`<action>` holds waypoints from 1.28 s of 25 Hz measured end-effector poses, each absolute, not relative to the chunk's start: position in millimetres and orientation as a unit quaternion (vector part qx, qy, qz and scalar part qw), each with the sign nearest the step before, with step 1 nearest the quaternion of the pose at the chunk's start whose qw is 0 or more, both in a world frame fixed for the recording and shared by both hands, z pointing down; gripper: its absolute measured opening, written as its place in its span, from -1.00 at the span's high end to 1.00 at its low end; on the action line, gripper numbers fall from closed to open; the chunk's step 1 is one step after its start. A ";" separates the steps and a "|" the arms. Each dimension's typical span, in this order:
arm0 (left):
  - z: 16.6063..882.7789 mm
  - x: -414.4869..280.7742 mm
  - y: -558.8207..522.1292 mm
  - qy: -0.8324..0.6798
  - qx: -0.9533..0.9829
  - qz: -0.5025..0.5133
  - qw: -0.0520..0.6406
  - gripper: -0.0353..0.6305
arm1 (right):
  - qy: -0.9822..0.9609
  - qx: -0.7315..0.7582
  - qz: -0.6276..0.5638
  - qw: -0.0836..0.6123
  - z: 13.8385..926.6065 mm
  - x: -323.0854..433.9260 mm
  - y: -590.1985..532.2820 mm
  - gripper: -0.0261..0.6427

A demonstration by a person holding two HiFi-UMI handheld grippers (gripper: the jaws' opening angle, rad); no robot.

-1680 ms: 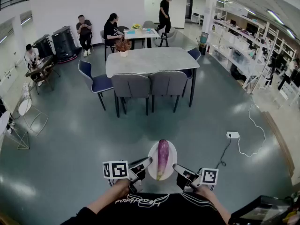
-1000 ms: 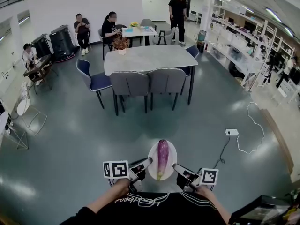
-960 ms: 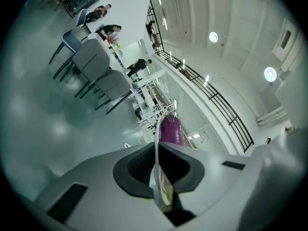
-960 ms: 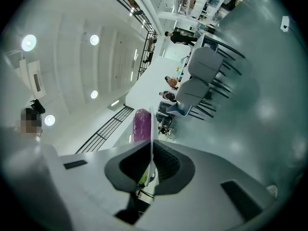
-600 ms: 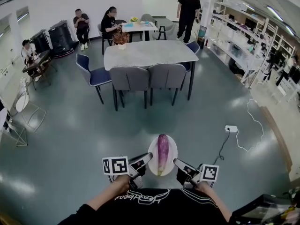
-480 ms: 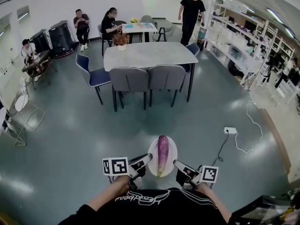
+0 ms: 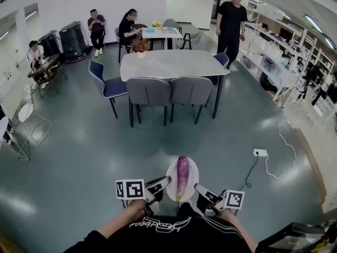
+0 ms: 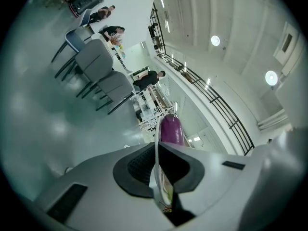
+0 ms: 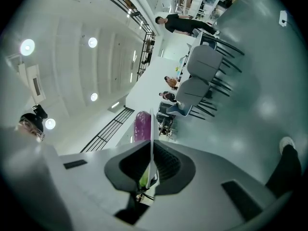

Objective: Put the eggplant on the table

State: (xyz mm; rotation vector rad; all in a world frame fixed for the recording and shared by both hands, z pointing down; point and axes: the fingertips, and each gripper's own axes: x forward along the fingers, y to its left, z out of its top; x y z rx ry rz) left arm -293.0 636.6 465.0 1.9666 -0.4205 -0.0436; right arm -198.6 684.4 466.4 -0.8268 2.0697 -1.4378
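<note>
L gripper point(image 7: 164, 182) & R gripper point(image 7: 198, 187) each clamp plate point(image 7: 191, 167) rim, opp. sides, so eggplant point(image 7: 181, 174) rides level; both well short of table point(image 7: 174, 65).

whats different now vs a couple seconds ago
The standing person in black walked nearer, from beside the far small table to the right end of the grey dining table. Unchanged: left gripper and right gripper stay shut on the round white plate, long purple eggplant lying on it, short of that table.
</note>
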 end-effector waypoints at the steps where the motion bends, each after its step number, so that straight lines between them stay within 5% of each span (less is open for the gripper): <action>1: 467.3 -292.2 633.4 -0.178 0.826 -0.017 0.535 0.81 | 0.757 -0.302 -0.526 0.242 469.5 -197.2 681.0 0.87; 14: 481.6 -242.1 561.8 -0.194 0.820 -0.005 0.538 0.81 | 0.752 -0.277 -0.540 0.258 484.9 -148.1 608.3 0.87; 32: 479.5 -29.3 352.1 -0.219 0.809 0.005 0.546 0.81 | 0.748 -0.270 -0.556 0.241 485.5 67.2 392.3 0.87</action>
